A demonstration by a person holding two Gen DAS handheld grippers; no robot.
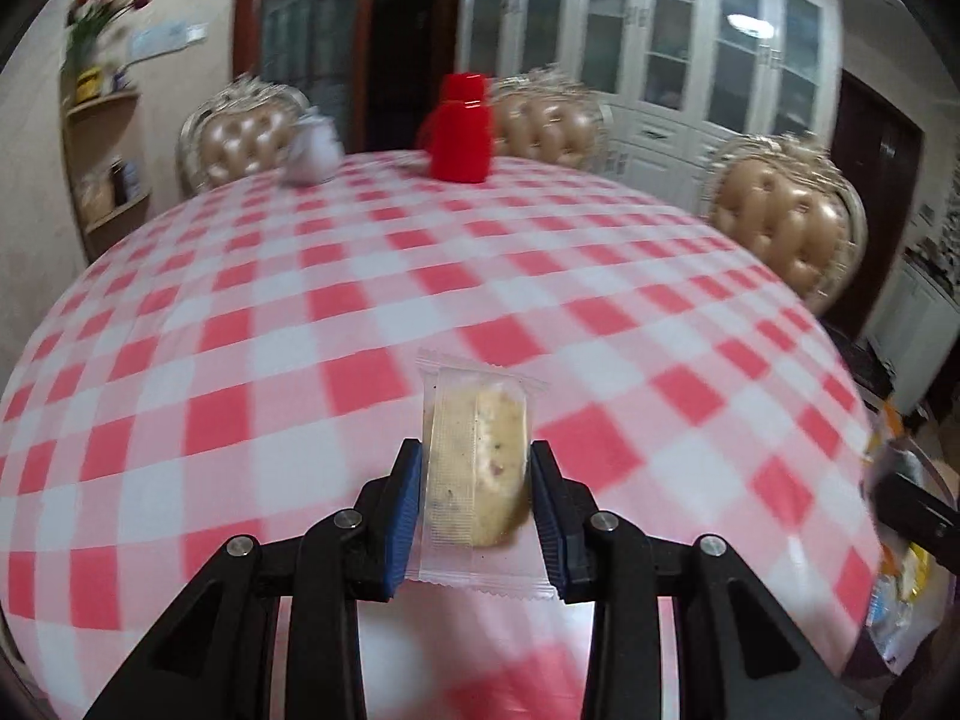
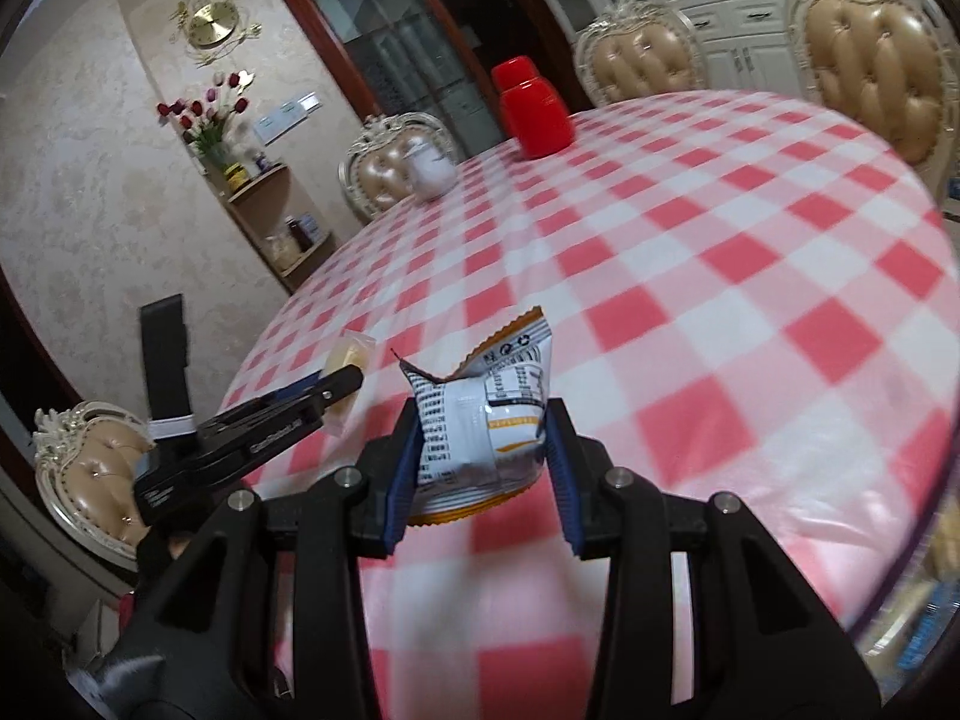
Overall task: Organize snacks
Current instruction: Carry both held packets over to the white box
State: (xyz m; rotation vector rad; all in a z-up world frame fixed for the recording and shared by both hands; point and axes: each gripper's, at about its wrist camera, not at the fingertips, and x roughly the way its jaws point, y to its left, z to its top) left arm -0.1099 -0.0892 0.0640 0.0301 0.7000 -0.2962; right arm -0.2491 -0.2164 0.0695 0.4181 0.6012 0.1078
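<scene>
My left gripper (image 1: 476, 450) is shut on a clear-wrapped pastry (image 1: 477, 468), held upright above the red-and-white checked tablecloth (image 1: 360, 300). My right gripper (image 2: 480, 420) is shut on a white and orange snack packet (image 2: 486, 420), crumpled between the blue pads above the near part of the table (image 2: 720, 300). In the right wrist view the left gripper (image 2: 342, 387) shows at the left with the wrapped pastry (image 2: 348, 360) in it. In the left wrist view the snack packet (image 1: 900, 576) and part of the right gripper show at the far right edge.
A red lidded jar (image 1: 459, 129) and a white pot (image 1: 312, 147) stand at the table's far edge. Tufted chairs (image 1: 786, 222) ring the table. A corner shelf with tulips (image 2: 210, 114) stands at the left wall. Blurred packets (image 2: 936, 630) lie at the right edge.
</scene>
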